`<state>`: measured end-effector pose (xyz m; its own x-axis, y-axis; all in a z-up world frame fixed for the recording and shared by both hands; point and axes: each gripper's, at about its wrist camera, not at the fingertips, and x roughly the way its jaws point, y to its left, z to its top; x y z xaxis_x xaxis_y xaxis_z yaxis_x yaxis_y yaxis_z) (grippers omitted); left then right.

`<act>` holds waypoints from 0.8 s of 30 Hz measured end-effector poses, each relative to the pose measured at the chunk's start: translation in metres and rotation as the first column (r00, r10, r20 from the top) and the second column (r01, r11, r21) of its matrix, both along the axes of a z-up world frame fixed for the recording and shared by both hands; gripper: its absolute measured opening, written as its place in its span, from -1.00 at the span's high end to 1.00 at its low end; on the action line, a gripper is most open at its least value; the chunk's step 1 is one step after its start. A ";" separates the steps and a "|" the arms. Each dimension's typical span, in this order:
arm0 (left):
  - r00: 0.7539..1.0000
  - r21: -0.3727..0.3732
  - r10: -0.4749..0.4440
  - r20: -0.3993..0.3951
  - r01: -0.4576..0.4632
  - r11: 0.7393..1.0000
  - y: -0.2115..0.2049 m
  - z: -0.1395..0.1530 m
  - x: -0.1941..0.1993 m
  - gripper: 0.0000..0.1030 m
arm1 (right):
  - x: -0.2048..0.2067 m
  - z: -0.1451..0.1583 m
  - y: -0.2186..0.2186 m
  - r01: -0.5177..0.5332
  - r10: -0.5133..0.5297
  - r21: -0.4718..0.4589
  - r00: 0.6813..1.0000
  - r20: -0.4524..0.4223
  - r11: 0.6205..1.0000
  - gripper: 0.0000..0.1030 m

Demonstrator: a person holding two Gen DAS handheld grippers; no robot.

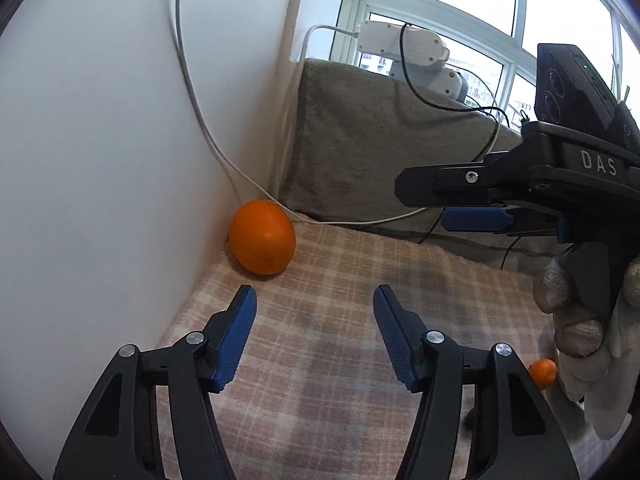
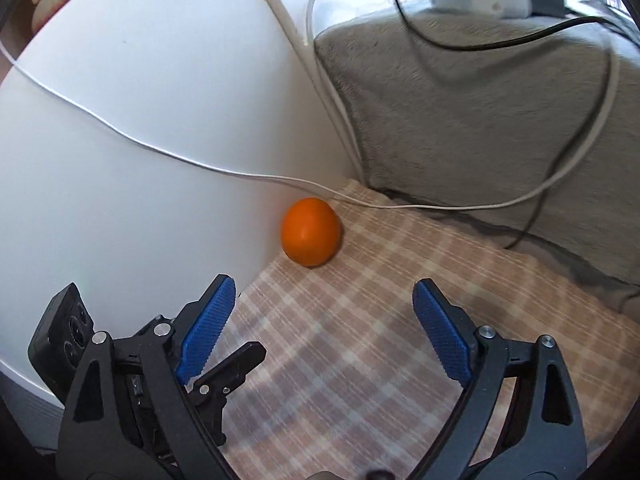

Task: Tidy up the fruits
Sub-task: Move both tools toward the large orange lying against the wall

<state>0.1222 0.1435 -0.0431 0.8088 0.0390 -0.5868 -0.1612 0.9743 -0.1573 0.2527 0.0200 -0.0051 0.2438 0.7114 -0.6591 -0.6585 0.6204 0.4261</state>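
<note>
A large orange (image 1: pixel 262 237) lies on the plaid cloth (image 1: pixel 340 272) against the white wall, in the corner; it also shows in the right wrist view (image 2: pixel 311 231). My left gripper (image 1: pixel 315 298) is open and empty, a short way in front of the orange. My right gripper (image 2: pixel 323 292) is open and empty, also facing the orange; in the left wrist view it shows side-on at the right (image 1: pixel 448 204), held by a gloved hand (image 1: pixel 588 332). A small orange fruit (image 1: pixel 543 372) lies at the right, partly hidden behind the left gripper's arm.
A grey blanket-covered block (image 1: pixel 392 148) stands behind the cloth, with a white device (image 1: pixel 404 44) on top. White and black cables (image 1: pixel 360 222) trail down the wall and across the back of the cloth. A white wall (image 1: pixel 120 140) bounds the left side.
</note>
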 end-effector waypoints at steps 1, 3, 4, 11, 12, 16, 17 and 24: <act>1.000 0.007 0.003 -0.003 -0.003 1.000 0.002 -0.002 0.004 -0.11 | 0.005 -0.003 0.006 -0.007 0.007 0.005 1.000 -0.020 1.000 -0.66; 1.000 0.014 0.009 -0.012 -0.008 1.000 0.006 -0.004 0.011 -0.05 | 0.016 -0.010 0.016 -0.014 0.014 0.014 0.998 -0.060 1.000 -0.59; 1.000 0.017 0.011 -0.016 -0.011 1.000 0.007 -0.006 0.014 -0.04 | 0.020 -0.013 0.021 -0.013 0.014 0.015 0.997 -0.071 1.000 -0.59; 0.999 0.012 0.023 -0.041 -0.023 1.000 0.018 -0.015 0.034 0.08 | 0.049 -0.037 0.051 -0.022 0.024 0.018 0.990 -0.139 1.000 -0.49; 0.999 0.009 0.026 -0.045 -0.026 1.000 0.020 -0.017 0.037 0.08 | 0.052 -0.040 0.055 -0.022 0.024 0.019 0.989 -0.148 1.000 -0.48; 0.998 0.009 0.034 -0.060 -0.033 0.999 0.024 -0.023 0.045 0.12 | 0.065 -0.053 0.068 -0.017 0.023 0.035 0.980 -0.198 0.999 -0.45; 0.997 0.008 0.036 -0.063 -0.036 0.999 0.025 -0.024 0.047 0.13 | 0.068 -0.055 0.070 -0.016 0.023 0.037 0.978 -0.206 0.999 -0.44; 0.995 -0.002 0.049 -0.084 -0.050 0.999 0.033 -0.034 0.059 0.16 | 0.079 -0.073 0.089 -0.026 0.037 0.048 0.967 -0.253 0.999 -0.35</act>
<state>0.1809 0.1762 -0.0767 0.7538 0.0753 -0.6528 -0.2219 0.9642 -0.1450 0.3320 0.1085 -0.0781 0.0498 0.7459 -0.6642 -0.5443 0.5779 0.6081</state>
